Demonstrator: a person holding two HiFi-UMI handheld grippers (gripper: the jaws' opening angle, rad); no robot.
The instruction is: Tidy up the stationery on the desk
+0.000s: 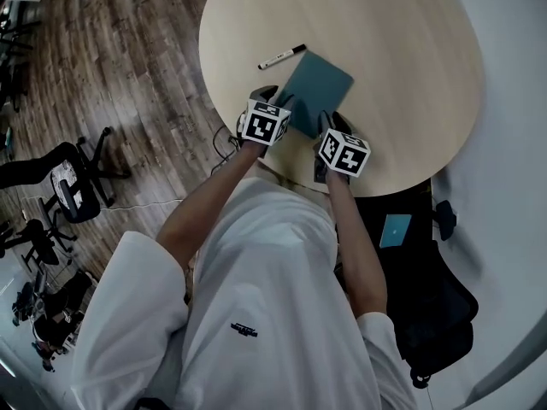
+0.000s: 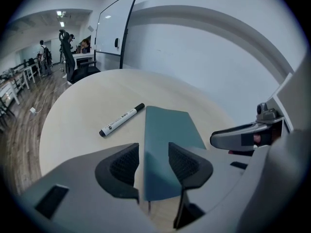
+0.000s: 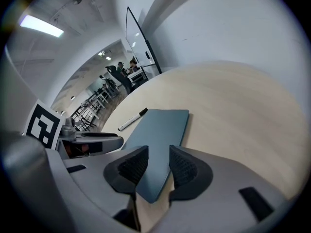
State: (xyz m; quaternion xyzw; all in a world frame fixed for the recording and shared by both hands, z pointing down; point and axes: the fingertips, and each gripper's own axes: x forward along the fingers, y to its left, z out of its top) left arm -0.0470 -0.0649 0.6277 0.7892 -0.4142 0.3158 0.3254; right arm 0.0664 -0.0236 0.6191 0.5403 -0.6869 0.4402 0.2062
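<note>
A teal notebook lies flat on the round wooden table, close to its near edge. A black-capped white marker rests just beyond the notebook's far left corner. My left gripper is at the notebook's near left corner and my right gripper at its near right corner. In the left gripper view the jaws stand apart over the notebook, with a strip of table showing beside one pad. In the right gripper view the jaws also stand apart, with the notebook's corner under the gap.
The table's near edge runs just under both grippers. A black bag with a small teal item sits on the floor at the right. Office chairs stand on the wooden floor at the left. A whiteboard stands beyond the table.
</note>
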